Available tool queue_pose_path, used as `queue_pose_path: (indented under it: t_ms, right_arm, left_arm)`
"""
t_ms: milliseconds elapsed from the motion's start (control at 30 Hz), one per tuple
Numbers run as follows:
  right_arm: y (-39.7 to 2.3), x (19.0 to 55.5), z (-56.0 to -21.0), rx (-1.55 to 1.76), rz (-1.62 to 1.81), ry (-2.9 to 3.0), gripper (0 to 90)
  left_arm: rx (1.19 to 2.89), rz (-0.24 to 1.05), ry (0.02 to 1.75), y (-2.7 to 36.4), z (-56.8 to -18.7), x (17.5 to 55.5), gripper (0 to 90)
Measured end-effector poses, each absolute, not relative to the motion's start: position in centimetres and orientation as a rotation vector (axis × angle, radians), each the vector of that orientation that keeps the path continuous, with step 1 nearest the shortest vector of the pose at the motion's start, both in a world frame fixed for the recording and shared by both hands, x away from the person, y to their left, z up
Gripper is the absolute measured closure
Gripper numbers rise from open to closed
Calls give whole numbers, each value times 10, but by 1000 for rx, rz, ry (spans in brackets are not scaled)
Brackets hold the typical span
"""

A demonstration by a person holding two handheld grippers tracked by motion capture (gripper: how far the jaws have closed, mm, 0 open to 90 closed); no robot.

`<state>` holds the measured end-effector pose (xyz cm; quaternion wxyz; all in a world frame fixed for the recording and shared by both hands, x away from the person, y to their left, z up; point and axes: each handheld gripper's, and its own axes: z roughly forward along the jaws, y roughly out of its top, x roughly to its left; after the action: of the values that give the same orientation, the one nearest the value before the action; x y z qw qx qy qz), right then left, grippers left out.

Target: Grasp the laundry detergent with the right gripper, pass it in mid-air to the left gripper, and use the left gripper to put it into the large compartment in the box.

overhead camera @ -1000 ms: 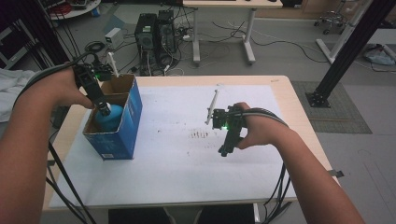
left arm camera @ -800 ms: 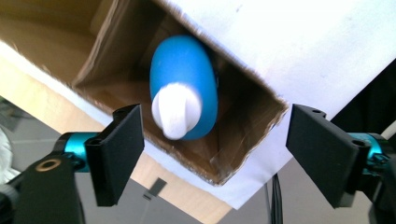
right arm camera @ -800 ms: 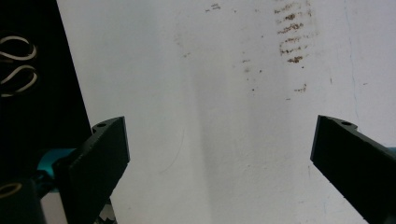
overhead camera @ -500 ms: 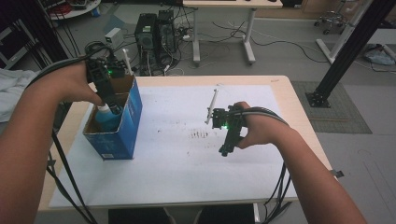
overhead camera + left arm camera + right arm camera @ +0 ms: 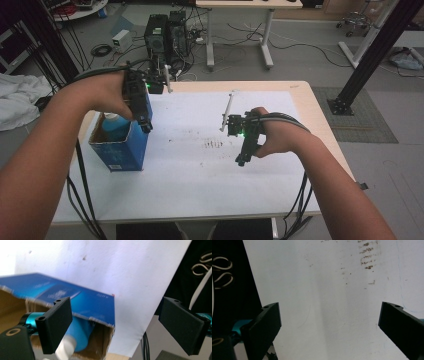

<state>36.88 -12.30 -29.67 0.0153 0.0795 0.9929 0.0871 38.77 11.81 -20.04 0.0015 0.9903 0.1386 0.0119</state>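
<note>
Counter (image 5: 320, 150): pale wood top, mostly covered by a white paper sheet (image 5: 200, 180) reaching close to its near edge. Brown smudges (image 5: 214, 144) mark the sheet near its middle. A white stick (image 5: 228, 109) lies toward the far edge. On the floor beyond the far edge: two dark computer towers (image 5: 167, 32), loose cables (image 5: 295, 42), a second desk's legs (image 5: 265, 35). White cloth (image 5: 20, 100) lies off the left edge.
</note>
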Motion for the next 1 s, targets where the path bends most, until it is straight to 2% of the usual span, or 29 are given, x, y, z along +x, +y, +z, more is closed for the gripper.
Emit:
queue_pose_path:
  t_ms: [133, 400, 533, 1000]
  right_arm:
    - [-123, 369, -297, 245, 252, 3093, 37]
    - [-125, 374, -301, 263, 203, 3102, 37]
    - [-126, 376, -304, 271, 188, 3105, 37]
    - [-123, 386, -312, 284, 155, 3110, 37]
  left_arm:
    - [3111, 22, 385, 110, -206, 387, 92]
    - [3136, -39, 285, 89, -243, 392, 79]
    - [3130, -33, 268, 87, -253, 393, 52]
    - [3110, -68, 199, 86, -277, 399, 52]
